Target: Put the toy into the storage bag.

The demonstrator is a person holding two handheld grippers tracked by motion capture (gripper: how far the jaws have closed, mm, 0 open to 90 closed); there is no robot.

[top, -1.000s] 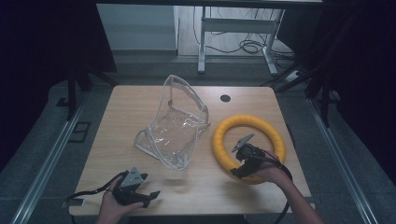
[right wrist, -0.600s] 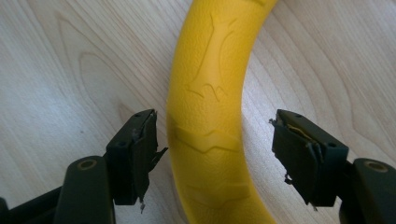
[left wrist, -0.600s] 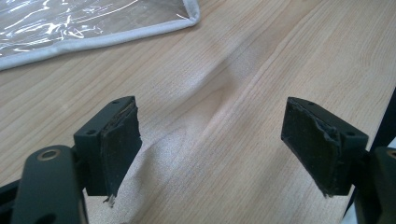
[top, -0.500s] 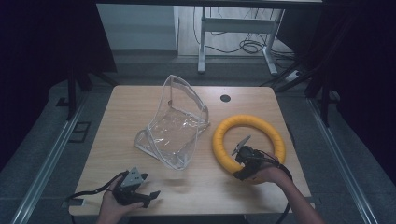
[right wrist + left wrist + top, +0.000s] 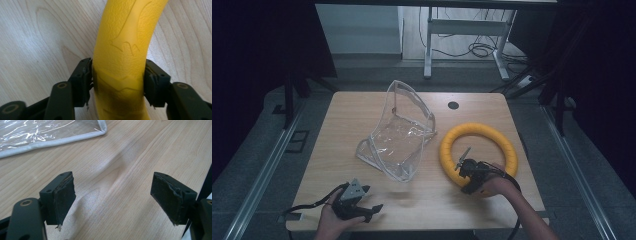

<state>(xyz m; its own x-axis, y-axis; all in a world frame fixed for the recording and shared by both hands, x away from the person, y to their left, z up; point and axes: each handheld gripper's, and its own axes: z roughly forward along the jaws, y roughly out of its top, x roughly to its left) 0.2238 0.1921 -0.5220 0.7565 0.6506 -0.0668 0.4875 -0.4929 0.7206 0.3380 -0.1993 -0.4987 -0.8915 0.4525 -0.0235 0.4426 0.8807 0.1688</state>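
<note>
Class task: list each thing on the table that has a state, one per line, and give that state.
Yellow ring: flat on the table, clamped at its near side.
Right gripper: fingers just closed onto the ring.
Left gripper: open, nothing between the fingers.
Clear plastic bag: lying open, one side propped up, untouched.

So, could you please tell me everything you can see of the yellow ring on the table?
The yellow ring is a thick closed hoop with a pebbled, foam- or rubber-like skin and faint embossed outlines. It lies flat on the wooden table at its right side, just right of the clear plastic bag. The right tongs straddle its near arc, and their jaws, which have just been closing, press on both sides of the tube.
</note>
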